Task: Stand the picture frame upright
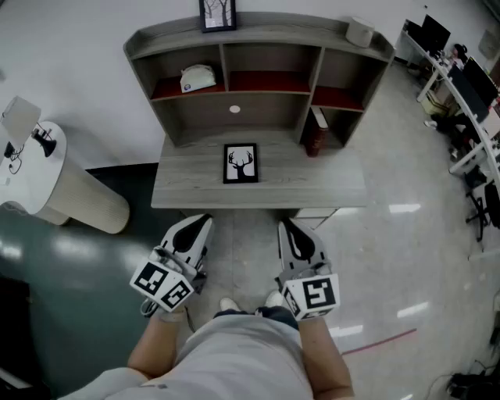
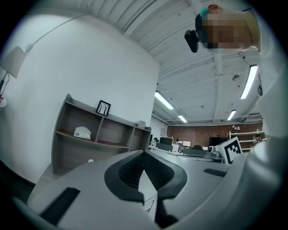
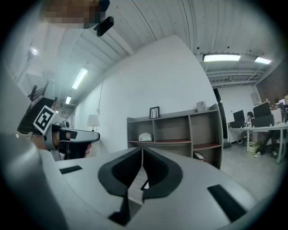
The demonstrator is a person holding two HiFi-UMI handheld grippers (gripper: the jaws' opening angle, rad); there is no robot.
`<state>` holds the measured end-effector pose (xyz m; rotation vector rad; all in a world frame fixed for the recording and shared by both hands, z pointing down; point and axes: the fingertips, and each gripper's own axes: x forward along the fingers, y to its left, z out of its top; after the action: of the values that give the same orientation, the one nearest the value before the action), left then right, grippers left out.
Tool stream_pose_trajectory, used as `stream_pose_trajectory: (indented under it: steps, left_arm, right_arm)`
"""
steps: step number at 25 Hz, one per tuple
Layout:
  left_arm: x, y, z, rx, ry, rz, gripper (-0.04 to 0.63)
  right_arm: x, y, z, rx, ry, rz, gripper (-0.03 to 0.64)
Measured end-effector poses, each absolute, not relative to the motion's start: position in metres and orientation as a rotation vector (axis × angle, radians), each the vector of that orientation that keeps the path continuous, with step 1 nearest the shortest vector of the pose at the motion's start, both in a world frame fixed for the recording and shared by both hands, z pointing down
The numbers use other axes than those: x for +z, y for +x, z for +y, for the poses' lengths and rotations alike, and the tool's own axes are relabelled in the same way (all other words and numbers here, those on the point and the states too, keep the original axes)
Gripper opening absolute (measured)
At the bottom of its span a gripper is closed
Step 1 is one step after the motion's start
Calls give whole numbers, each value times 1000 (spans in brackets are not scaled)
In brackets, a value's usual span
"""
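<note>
Picture frame [image 1: 241, 163] with a deer silhouette lies flat, face up, near the middle of the grey wooden surface [image 1: 336, 183], in front of the shelf unit [image 1: 269, 105]. A second frame [image 1: 217, 14] stands upright on top of that unit. Left tongs [image 1: 205, 220] and right tongs [image 1: 286, 225] are held level, short of the surface's near edge, both closed tight on nothing.

Grey desk [image 1: 328, 183] bears a flat-lying picture frame [image 1: 241, 163] and a red book [image 1: 315, 133]
</note>
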<state>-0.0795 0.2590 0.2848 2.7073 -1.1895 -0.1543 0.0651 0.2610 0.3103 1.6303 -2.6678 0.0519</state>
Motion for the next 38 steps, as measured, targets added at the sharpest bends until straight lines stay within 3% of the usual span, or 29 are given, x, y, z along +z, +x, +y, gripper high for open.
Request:
stream_pose_trajectory:
  steps: [24, 38]
  left_arm:
    - [299, 35, 246, -32, 2670, -1264, 15]
    - [311, 47, 195, 18, 2674, -1248, 15]
  right_arm:
    - [319, 186, 240, 165, 1647, -2768, 26]
    - [337, 198, 200, 208, 1649, -2717, 26]
